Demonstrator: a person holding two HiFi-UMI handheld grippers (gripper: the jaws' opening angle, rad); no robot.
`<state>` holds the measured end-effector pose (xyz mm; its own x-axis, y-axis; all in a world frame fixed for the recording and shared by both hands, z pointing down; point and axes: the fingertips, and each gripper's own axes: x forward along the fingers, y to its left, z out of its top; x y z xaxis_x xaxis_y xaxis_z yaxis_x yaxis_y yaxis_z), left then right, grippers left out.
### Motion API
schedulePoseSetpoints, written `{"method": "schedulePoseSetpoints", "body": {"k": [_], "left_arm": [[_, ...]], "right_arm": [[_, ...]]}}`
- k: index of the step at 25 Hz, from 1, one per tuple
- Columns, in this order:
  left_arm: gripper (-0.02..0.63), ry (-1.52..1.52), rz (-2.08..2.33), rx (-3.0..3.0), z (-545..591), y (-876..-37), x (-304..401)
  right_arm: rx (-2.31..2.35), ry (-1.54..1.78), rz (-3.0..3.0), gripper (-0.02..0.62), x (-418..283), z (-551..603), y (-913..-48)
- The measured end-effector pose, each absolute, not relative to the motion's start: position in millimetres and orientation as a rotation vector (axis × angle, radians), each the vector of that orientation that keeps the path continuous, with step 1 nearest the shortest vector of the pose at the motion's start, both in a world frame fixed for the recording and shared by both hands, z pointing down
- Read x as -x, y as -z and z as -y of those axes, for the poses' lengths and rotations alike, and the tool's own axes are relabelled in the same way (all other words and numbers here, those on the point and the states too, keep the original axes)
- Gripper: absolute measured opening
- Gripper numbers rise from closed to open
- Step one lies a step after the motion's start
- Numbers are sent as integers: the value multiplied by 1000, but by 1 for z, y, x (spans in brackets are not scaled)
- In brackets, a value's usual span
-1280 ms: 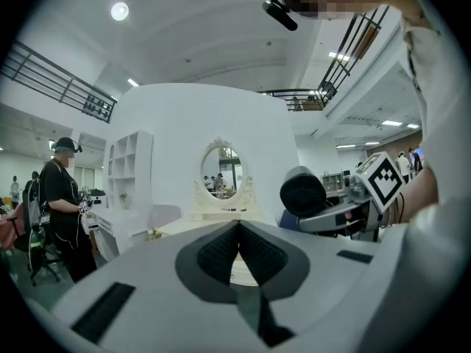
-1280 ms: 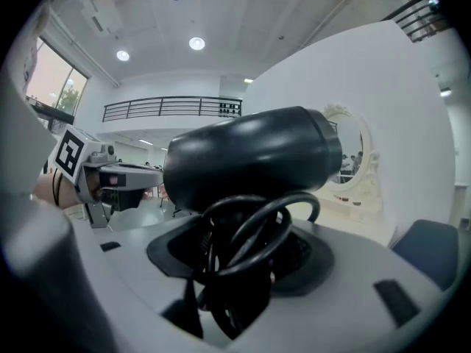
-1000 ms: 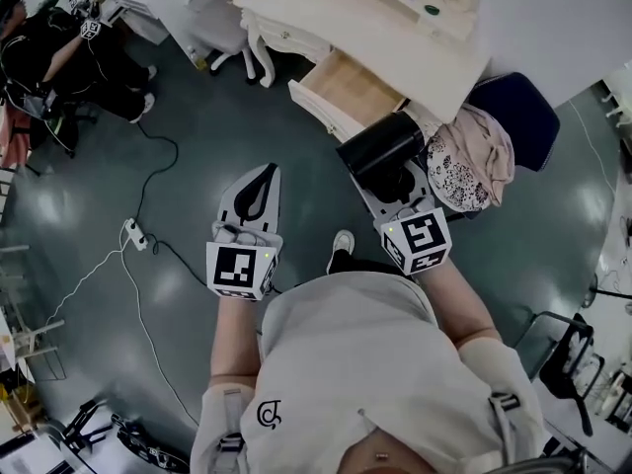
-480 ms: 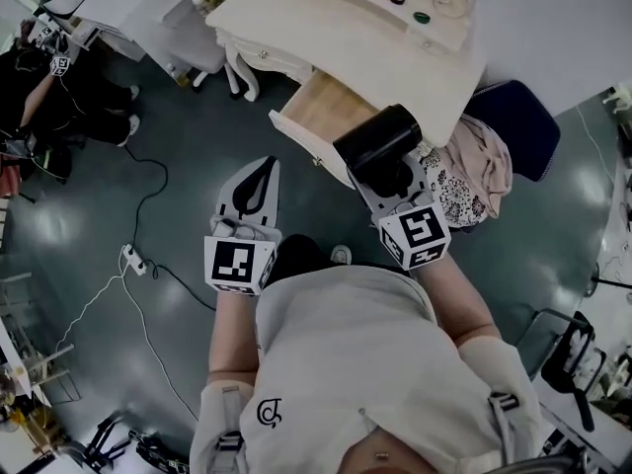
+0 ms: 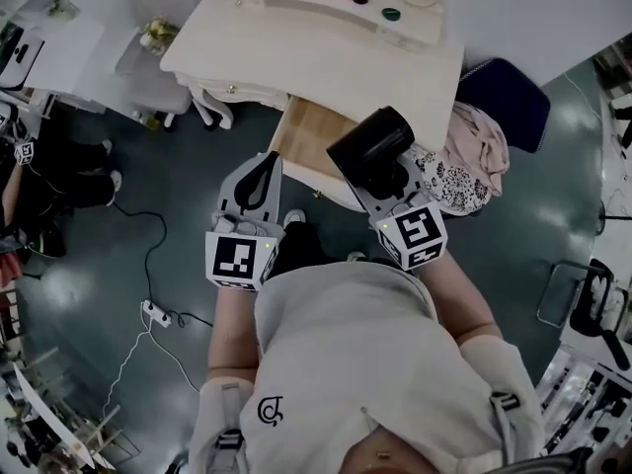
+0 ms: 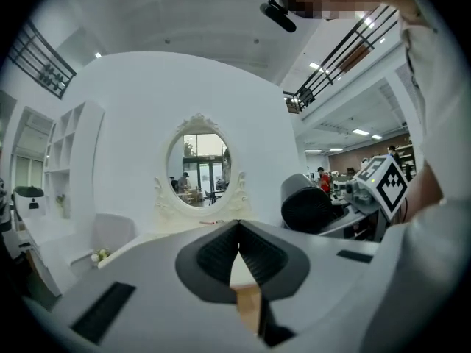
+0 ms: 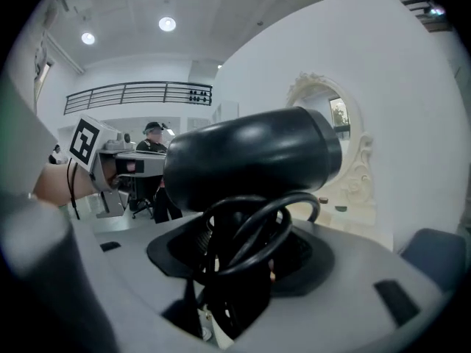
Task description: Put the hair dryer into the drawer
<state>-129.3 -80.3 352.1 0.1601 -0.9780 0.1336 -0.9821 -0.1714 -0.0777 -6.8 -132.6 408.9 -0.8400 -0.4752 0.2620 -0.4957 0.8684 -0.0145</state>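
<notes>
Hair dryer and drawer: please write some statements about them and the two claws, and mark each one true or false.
1. The right claw holds the black hair dryer. True.
2. The hair dryer lies inside the drawer. False: it is in the right claw, beside the drawer and not in it.
3. The drawer of the pale table is closed. False: it is pulled out and its wooden inside shows.
4. The left claw is shut with nothing in it. True.
5. The left claw grips the drawer front. False: it hangs apart from the drawer, touching nothing.
</notes>
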Motion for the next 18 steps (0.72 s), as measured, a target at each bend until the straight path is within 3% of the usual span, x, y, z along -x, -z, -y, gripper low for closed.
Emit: {"method": "schedulePoseSetpoints", "body": {"k": [18], "left_arm": [[14,-152,1410,-2690,209,-380,210]], "right_arm": [[-926,-284,2513,250,102,208,-496]]}}
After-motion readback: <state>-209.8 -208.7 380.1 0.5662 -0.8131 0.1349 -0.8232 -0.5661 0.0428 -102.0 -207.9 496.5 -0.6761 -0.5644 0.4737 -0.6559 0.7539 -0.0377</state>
